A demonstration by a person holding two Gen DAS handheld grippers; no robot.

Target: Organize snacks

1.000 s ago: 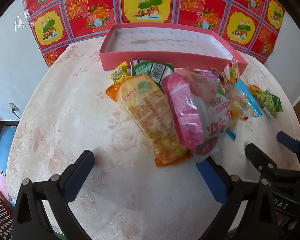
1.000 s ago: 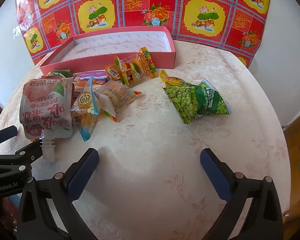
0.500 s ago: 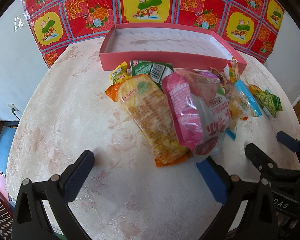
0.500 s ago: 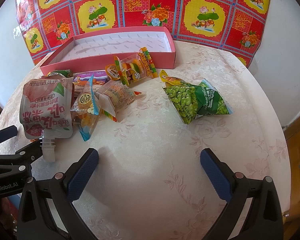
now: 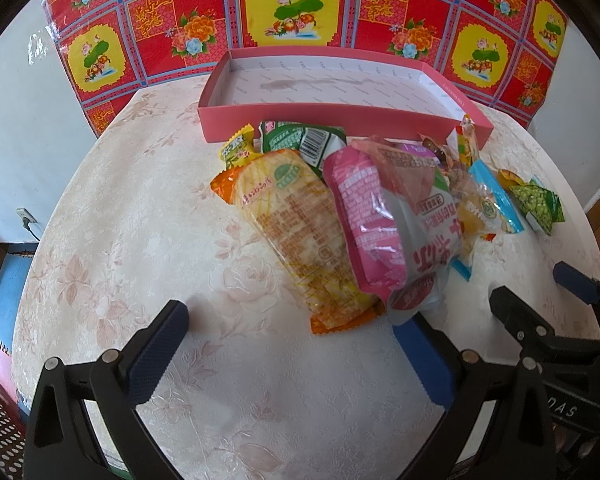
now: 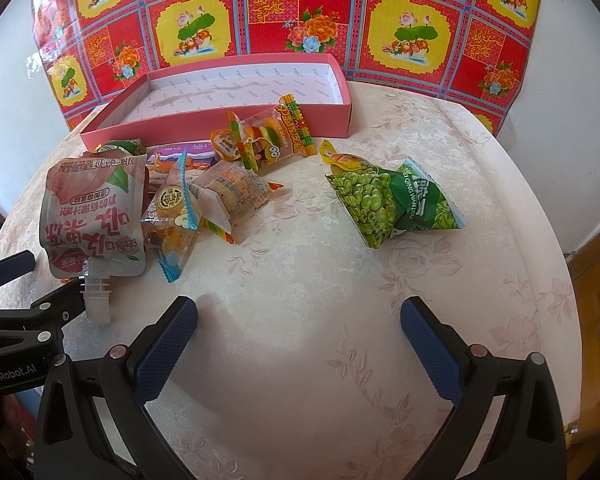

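The left gripper (image 5: 288,354) hangs low over the near part of the round table (image 5: 140,208), its blue-padded fingers spread wide with nothing between them. Just past its right finger lies the near end of the pink drink pouch (image 5: 384,220); whether the two touch cannot be told. The pouch's long axis runs near to far, its white spout cap (image 6: 96,298) pointing toward the near edge, beside the left gripper's tip. Tight against the pouch's left side lies a long orange-and-yellow cracker pack (image 5: 300,232), its long axis also near to far, leaning slightly left at the far end. Beyond these sit a green packet (image 5: 300,140) and a small yellow sachet (image 5: 236,148), close to the near wall of the pink box (image 5: 340,118), which stands open with only its white floor showing.

The right gripper (image 6: 300,346) likewise stands wide apart and holds nothing, over bare tablecloth. Ahead and right of it lies a green pea bag (image 6: 396,202), apart from the other snacks, its long axis slanting from far left to near right. To the left are a blue-edged clear packet (image 6: 172,216), a clear wrapped cake (image 6: 232,190), a purple packet (image 6: 196,156) and a burger gummy pack (image 6: 268,136) just before the box. A red and yellow patterned sheet (image 6: 300,12) hangs behind the table.
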